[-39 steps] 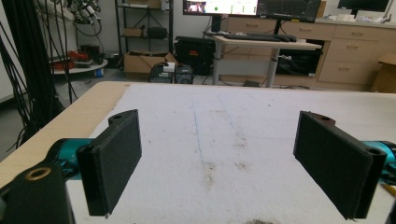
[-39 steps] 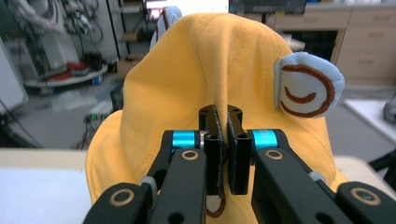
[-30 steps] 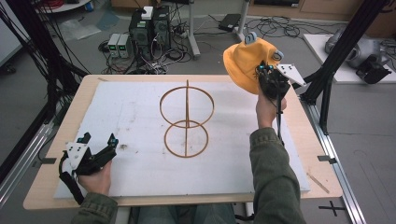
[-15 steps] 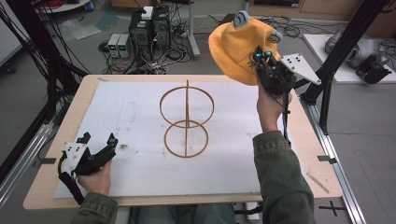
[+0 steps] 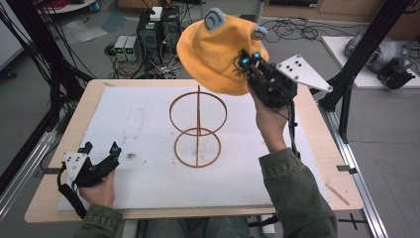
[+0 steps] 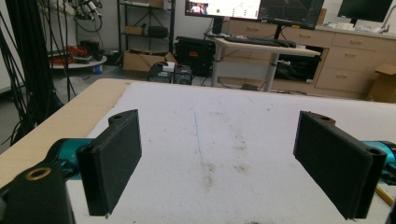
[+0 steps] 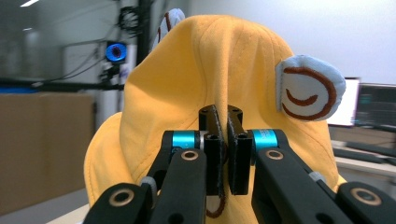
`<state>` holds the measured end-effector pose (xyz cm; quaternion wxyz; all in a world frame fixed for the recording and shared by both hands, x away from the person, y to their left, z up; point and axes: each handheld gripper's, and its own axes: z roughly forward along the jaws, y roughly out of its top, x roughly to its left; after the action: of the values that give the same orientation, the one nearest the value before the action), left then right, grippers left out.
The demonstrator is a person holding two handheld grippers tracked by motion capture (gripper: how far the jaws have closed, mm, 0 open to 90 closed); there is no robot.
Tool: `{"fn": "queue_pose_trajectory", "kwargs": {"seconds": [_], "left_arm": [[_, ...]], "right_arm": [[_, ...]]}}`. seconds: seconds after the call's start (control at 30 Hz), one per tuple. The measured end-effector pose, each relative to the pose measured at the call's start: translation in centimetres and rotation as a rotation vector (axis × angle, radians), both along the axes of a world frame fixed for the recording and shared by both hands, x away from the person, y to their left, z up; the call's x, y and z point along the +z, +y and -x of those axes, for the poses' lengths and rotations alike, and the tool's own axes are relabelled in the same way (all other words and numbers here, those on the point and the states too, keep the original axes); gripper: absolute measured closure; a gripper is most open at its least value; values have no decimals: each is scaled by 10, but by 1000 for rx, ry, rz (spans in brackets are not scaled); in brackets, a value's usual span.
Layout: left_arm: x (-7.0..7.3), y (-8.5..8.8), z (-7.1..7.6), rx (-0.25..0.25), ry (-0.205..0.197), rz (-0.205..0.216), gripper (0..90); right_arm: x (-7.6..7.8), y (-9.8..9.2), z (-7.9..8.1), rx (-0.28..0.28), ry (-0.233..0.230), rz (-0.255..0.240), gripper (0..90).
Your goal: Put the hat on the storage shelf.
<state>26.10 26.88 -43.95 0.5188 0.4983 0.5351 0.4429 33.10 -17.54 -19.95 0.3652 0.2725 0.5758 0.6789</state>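
From the high view, the right hand-held gripper (image 5: 246, 63) held a yellow hat (image 5: 215, 52) aloft beyond the far edge of the desk (image 5: 74, 111), above and just behind a wire stand (image 5: 197, 126) made of two rings on an upright post. The stand stood mid-desk on a white mat (image 5: 138, 124). The hat hung from one pinched spot at its edge, its small ears uppermost. The left hand-held gripper (image 5: 101, 156) rested on the mat near the front left corner, well apart from the stand.

In the left gripper view, the left hand-held gripper (image 6: 217, 154) had its jaws spread wide with nothing between them, only stained mat ahead.

In the right gripper view, the right hand-held gripper (image 7: 226, 149) had its jaws pressed close together on a fold of the hat (image 7: 224, 60), which draped upward in front of the lens with a blue ear patch (image 7: 308, 93) at the right.

The step in hand looked like setting the hat over the stand. To do it well, the opening should probably be brought square over the upper ring and centred on the post before lowering, since a one-point hold lets the cloth sag and snag on the wire. The free gripper could steady the stand or spread the opposite rim.
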Motion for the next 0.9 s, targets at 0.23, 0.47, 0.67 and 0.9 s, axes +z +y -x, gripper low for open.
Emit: {"fn": "queue_pose_trajectory", "kwargs": {"seconds": [0.23,0.47,0.67,0.9], "left_arm": [[0,1,0,0,2,-1,155],[-1,2,0,3,6,-2,155],[-1,1,-1,4,4,-3,156],[-1,1,-1,-3,13,-7,156]], "right_arm": [[-18,18,4,77,55,51,881],[-39,29,8,175,129,121,881],[-46,32,8,205,180,190,880],[-57,33,6,240,232,208,875]]}}
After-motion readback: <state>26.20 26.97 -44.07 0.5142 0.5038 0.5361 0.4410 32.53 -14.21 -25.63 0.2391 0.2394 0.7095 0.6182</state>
